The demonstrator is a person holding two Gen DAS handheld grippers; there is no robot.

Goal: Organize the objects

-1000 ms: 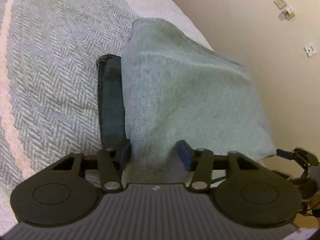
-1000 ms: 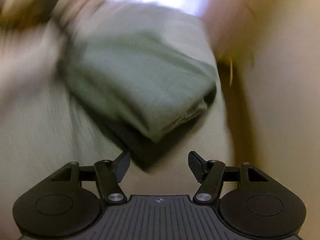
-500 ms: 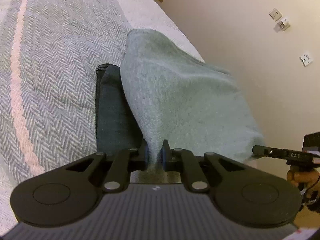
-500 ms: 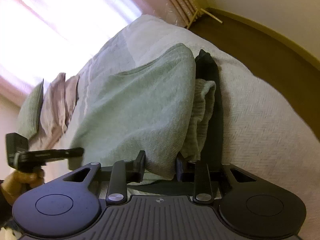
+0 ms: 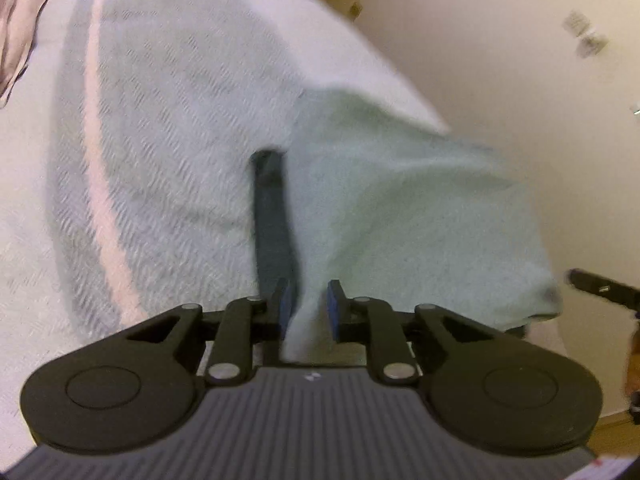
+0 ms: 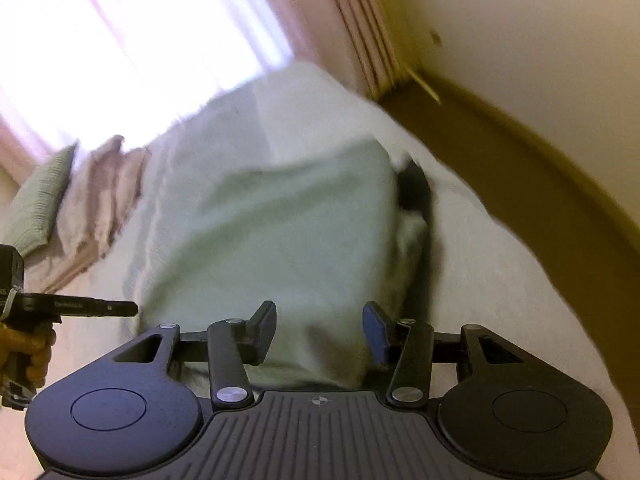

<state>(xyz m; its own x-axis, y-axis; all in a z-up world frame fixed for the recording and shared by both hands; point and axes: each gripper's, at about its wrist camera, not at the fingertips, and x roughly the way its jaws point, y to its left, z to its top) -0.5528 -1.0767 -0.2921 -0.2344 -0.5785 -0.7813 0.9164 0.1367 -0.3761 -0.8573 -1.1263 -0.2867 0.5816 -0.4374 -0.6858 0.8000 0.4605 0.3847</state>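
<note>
The green towel (image 5: pixel 400 208) lies on the bed (image 5: pixel 168 128), on top of a dark cloth (image 5: pixel 272 216) that shows along its left edge. The left tool (image 5: pixel 308 308) has its fingers partly apart with a near fold of the towel between them; whether they press it, I cannot tell. The right tool (image 6: pixel 320 332) stands wide apart around the near edge of the towel (image 6: pixel 280 232), not squeezing it. Pillows (image 6: pixel 80 200) lie at the far left.
</note>
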